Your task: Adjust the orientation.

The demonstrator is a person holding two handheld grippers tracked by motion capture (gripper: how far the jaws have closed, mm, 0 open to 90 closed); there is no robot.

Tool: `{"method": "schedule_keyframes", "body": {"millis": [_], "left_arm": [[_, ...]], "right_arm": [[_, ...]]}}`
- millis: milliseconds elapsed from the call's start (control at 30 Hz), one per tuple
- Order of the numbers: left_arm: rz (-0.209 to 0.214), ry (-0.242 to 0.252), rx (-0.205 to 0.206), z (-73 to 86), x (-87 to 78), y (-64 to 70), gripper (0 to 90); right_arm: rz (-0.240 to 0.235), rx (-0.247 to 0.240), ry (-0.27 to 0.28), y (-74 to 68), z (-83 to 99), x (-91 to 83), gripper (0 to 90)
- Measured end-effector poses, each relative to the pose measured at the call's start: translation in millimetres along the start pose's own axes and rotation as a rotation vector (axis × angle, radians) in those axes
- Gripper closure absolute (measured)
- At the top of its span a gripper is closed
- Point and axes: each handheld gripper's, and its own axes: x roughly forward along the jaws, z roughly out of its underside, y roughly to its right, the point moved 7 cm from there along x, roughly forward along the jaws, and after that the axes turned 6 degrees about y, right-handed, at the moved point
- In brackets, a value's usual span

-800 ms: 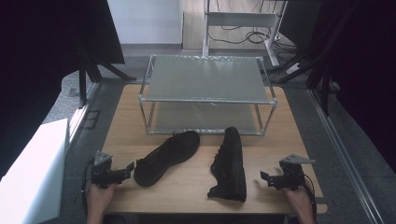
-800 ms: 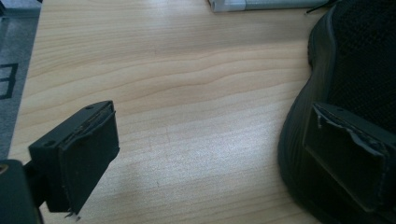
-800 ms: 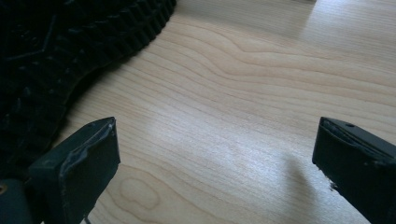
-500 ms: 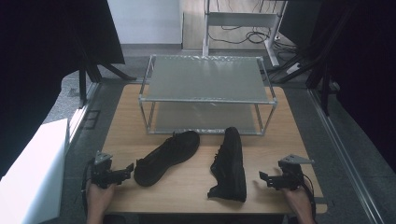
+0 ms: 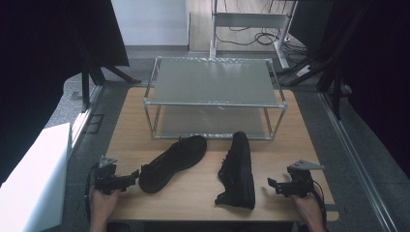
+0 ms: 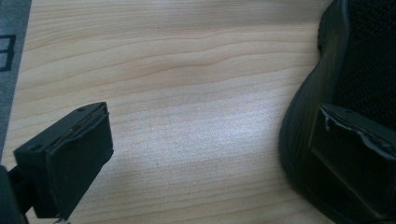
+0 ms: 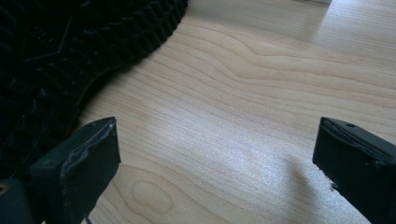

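Note:
Two black shoes lie on the wooden table (image 5: 290, 140). The left shoe (image 5: 173, 162) rests upright, angled toward the rack. The right shoe (image 5: 238, 169) lies on its side, and its treaded sole (image 7: 56, 56) faces my right gripper. My left gripper (image 5: 131, 175) sits at the table's front left, open, with its tips just short of the left shoe's heel (image 6: 317, 116). My right gripper (image 5: 271, 185) rests at the front right, open, a short way to the right of the right shoe. Nothing is between the jaws of either gripper.
A two-level metal rack (image 5: 215, 82) with frosted shelves stands at the back of the table, both shelves bare. A white box (image 5: 31, 179) sits off the table's left side. Dark curtains hang at both sides, and cables lie on the floor beyond.

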Motion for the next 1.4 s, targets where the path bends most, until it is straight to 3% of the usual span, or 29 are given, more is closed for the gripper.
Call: {"method": "schedule_keyframes", "body": {"millis": [200, 700, 900, 1100, 1400], "left_arm": [[-0.028, -0.001, 0.006, -3.6, -0.1, -4.4, 0.0], [-0.053, -0.02, 0.016, -4.0, 10.3, -9.2, 0.0], [-0.02, -0.048, 0.031, -0.1, 16.8, -3.9, 0.1], [-0.007, -0.045, 0.03, 0.7, 14.7, -0.9, 4.6], [0.07, -0.091, 0.092, 8.5, 11.4, 28.9, 2.3]], "right_arm": [[-0.003, 0.0, 0.002, -0.4, 0.0, 0.6, 0.8], [0.001, 0.012, 0.004, 1.0, 0.0, 0.5, 0.9], [-0.002, 0.015, 0.004, 0.8, 0.4, 1.0, 1.1], [-0.006, 0.018, 0.006, 1.0, 0.2, 0.9, 1.1], [-0.01, 0.025, 0.011, 1.6, -0.1, 0.1, 1.1]]}}
